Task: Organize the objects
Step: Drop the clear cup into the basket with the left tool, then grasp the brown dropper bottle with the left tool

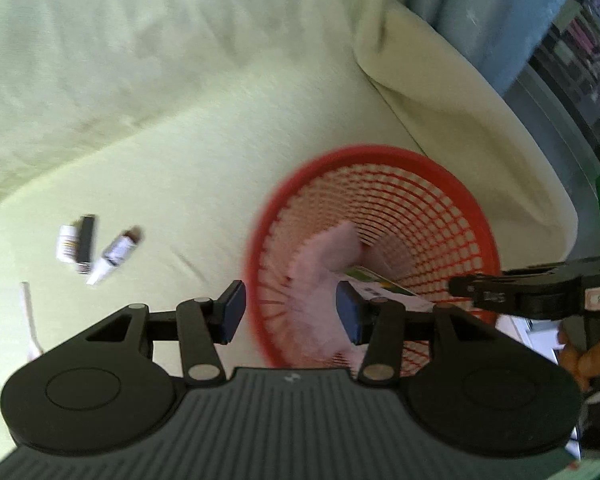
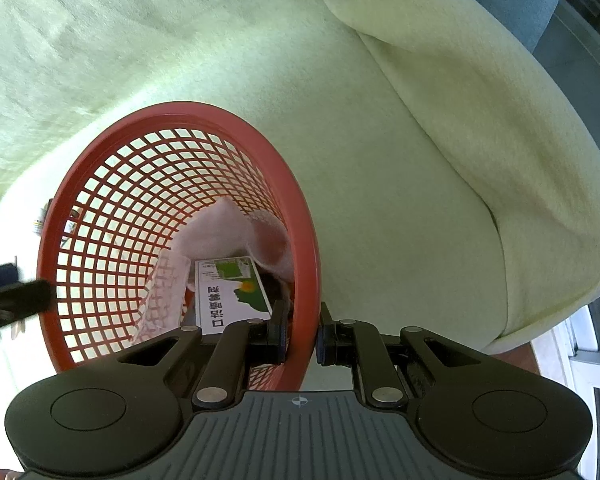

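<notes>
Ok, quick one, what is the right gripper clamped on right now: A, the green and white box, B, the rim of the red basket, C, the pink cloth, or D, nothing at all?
B: in the right wrist view the right gripper has one pad inside and one outside the red basket, closed on its rim, while the pink cloth and the green and white box lie inside.
</notes>
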{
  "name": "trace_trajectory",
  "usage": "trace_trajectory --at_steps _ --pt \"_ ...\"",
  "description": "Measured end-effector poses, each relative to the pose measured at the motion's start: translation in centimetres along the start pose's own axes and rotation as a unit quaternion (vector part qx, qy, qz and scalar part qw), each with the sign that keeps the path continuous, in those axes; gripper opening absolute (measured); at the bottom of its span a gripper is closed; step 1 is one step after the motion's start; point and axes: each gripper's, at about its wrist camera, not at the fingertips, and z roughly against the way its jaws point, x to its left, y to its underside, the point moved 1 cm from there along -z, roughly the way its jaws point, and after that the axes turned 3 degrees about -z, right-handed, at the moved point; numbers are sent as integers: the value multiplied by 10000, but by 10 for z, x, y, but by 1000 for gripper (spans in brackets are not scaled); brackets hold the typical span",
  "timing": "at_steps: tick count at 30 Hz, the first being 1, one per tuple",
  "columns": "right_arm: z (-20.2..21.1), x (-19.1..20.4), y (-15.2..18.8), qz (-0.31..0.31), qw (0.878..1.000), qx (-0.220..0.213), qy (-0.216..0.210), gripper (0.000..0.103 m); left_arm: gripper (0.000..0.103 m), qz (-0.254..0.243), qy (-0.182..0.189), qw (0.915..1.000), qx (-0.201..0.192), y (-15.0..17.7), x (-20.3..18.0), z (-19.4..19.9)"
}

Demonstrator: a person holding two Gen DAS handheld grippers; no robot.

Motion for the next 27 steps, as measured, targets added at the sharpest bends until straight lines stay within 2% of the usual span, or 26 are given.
trace_trajectory --at_steps 3,9,13,16,21,22,25,27 --pt "0 0 0 -9 10000 1 12 10 45 145 -246 9995 -143 7 29 12" --pt "0 0 0 -27 10000 -7 31 10 45 572 -735 9956 -138 22 92 8" --pt "-2 0 -1 -32 10000 6 79 10 45 498 -994 9936 -218 31 124 -9" --pt "-2 0 -1 -58 9999 16 133 10 45 416 -1030 9936 -217 36 144 -31" --pt "-3 2 -1 -99 9997 17 204 10 42 -120 -997 9948 -194 39 162 -73" --pt "-3 2 -1 -103 9997 17 218 10 37 -295 -1068 9938 -97 37 164 -86" --pt "-4 3 -2 -115 9996 22 256 10 37 -780 -1123 9906 23 33 167 -115" --pt "-4 4 -2 -116 9995 21 290 10 36 -926 -1097 9896 115 28 170 -130"
